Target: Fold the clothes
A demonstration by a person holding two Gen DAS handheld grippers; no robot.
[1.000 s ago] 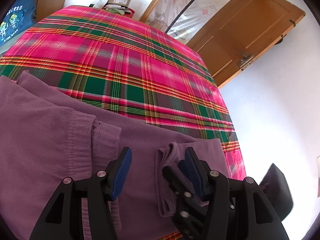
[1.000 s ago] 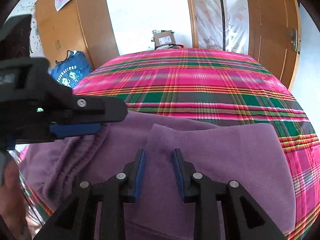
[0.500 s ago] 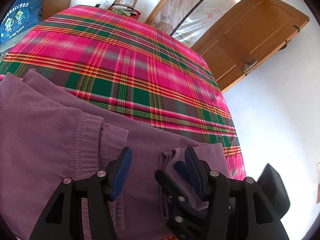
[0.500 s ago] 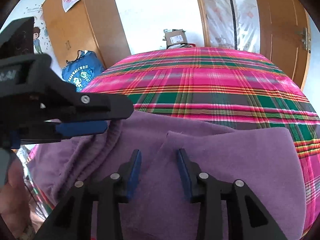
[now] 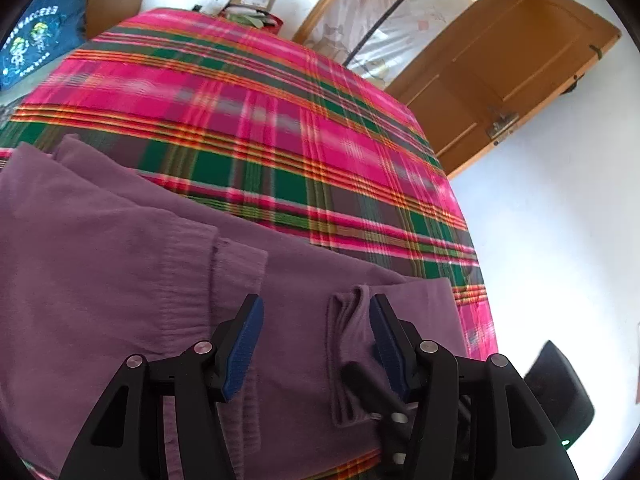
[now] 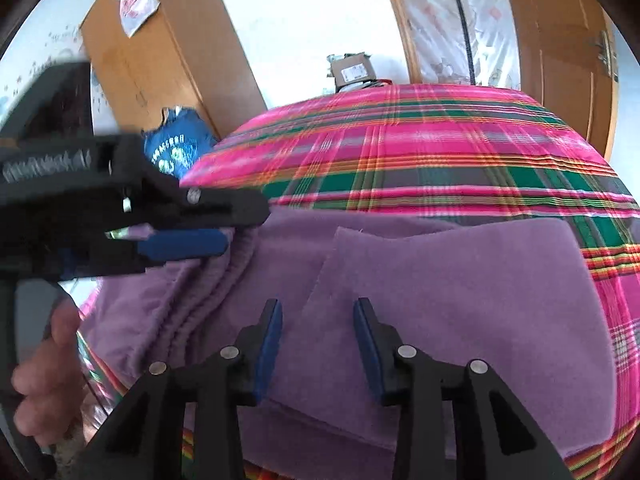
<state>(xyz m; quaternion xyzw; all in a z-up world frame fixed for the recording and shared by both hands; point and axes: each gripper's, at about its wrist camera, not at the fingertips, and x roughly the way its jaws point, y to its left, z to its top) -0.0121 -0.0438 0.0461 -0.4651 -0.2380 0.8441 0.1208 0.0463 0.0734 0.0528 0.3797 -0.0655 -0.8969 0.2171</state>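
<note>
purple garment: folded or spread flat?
Partly folded. In the right wrist view, one panel of the purple garment overlaps the layer beneath, and a ribbed cuff lies folded in on top.

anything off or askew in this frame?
Mostly tidy. The purple garment lies flat on the plaid bedspread, but a small bunched fold stands up by the left tongs. Both tongs are open, holding nothing; right tongs hover over the cloth.

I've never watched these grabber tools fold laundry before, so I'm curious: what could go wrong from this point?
Both grippers, left and right, are open above the purple garment, so nothing pins its folded flap; it might slip open. The garment lies near the edge of the plaid bedspread and could slide off. The two tools sit close together and might bump.
</note>
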